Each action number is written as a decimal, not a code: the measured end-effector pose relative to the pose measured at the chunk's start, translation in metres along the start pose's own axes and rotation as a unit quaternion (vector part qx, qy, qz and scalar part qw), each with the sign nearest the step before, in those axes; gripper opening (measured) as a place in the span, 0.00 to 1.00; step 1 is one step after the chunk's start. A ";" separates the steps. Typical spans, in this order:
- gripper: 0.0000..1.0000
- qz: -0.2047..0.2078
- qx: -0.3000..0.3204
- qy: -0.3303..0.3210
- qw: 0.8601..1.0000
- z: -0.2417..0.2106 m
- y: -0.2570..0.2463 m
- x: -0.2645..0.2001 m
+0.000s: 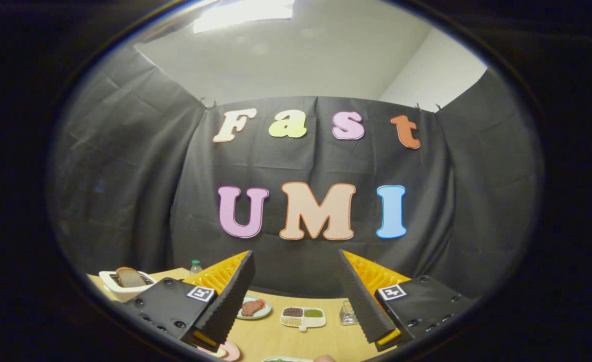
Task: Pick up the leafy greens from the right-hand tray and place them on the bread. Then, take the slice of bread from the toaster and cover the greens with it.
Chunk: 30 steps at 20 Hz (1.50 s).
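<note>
My gripper (296, 296) is held high above the wooden table (270, 334), its fingers wide apart with nothing between them. Beyond the left finger stands a white toaster (124, 280) with a brown slice of bread (130, 276) sticking out of its slot. Close under the fingers, the rim of a tray with green leaves (286, 359) just shows, and a pink plate (229, 350) peeks out beside the left finger. I cannot tell what lies on that pink plate.
Between the fingers, farther off, sit a pale green plate with a piece of red meat (253, 307), a white divided tray of grains and green bits (303, 317) and a small clear glass (348, 312). A small green-capped bottle (195, 266) stands behind the toaster.
</note>
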<state>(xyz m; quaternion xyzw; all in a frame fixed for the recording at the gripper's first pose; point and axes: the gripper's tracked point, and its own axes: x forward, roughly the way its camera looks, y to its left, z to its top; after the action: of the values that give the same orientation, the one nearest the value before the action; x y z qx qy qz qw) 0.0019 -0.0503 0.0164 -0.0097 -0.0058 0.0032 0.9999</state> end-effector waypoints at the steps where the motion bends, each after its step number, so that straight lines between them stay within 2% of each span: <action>1: 1.00 0.002 0.001 0.003 1.000 -0.002 -0.001 0.000; 4: 1.00 0.021 0.001 0.021 1.000 -0.018 -0.002 0.004; 7: 1.00 0.042 -0.025 0.057 0.997 -0.043 -0.012 0.007; 17: 1.00 0.132 -0.052 0.167 0.976 -0.124 -0.024 0.000; 22: 1.00 0.183 -0.067 0.234 0.953 -0.174 -0.026 -0.013; 30: 1.00 0.266 -0.094 0.344 0.896 -0.258 -0.019 -0.046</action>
<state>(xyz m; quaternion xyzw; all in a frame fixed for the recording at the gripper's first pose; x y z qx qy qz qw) -0.0411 -0.0749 -0.2421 -0.1054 0.3408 0.2652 0.8958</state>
